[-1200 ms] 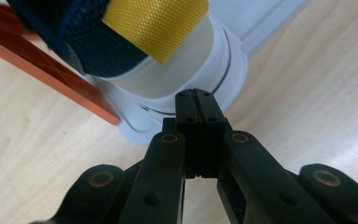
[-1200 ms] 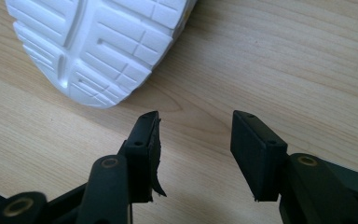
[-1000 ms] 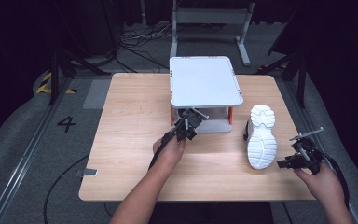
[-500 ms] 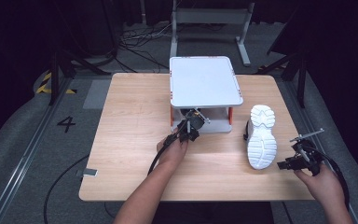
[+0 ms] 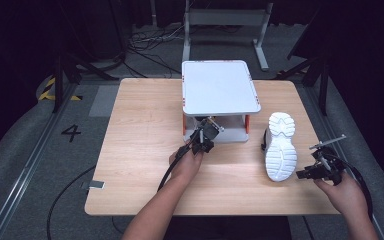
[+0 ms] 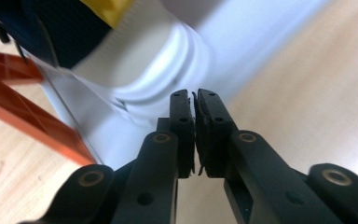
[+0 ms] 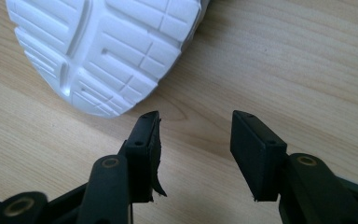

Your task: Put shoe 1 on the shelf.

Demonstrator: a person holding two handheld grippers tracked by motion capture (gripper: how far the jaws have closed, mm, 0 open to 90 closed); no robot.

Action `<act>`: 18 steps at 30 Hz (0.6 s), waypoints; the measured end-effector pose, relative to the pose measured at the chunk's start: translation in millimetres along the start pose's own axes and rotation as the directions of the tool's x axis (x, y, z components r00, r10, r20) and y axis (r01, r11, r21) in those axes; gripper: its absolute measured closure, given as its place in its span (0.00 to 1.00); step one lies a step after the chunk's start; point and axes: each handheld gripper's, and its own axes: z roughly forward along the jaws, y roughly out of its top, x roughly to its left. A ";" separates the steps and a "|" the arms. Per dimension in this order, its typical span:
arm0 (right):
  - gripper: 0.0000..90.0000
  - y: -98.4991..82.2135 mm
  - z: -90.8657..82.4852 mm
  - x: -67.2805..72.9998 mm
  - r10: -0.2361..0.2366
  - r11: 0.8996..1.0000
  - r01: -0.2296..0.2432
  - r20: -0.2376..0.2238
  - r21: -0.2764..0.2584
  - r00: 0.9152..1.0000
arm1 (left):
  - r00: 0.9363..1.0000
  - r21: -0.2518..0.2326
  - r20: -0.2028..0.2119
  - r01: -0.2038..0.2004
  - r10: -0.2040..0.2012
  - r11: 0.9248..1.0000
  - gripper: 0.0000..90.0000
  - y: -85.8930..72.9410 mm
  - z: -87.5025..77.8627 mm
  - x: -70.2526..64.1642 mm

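Jaws closed and empty on your left gripper (image 5: 205, 136) at the rack's (image 5: 220, 90) lower shelf, apart on your right gripper (image 5: 319, 167); the white shoe (image 5: 280, 146) lies sole-up on the tabletop (image 5: 140, 130), not yet shelved, I judge.

A black numeral 4 (image 5: 71, 133) is marked on the grey floor left of the table.
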 end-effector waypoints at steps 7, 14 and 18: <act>0.59 6.7 -6.2 -2.0 0.002 0.999 -0.002 -0.002 -0.032 1.000 | 0.993 0.091 0.115 -0.012 0.001 0.996 0.70 -12.1 -54.7 12.8; 0.59 0.5 -7.0 1.7 -0.005 0.999 0.005 0.001 -0.033 1.000 | 0.987 0.181 0.142 0.047 -0.073 0.982 0.58 -36.5 -80.2 47.3; 0.59 0.4 -10.9 5.3 -0.007 0.998 0.007 -0.002 -0.056 1.000 | 0.979 0.222 0.151 0.104 -0.140 0.969 0.57 -53.8 -84.6 68.6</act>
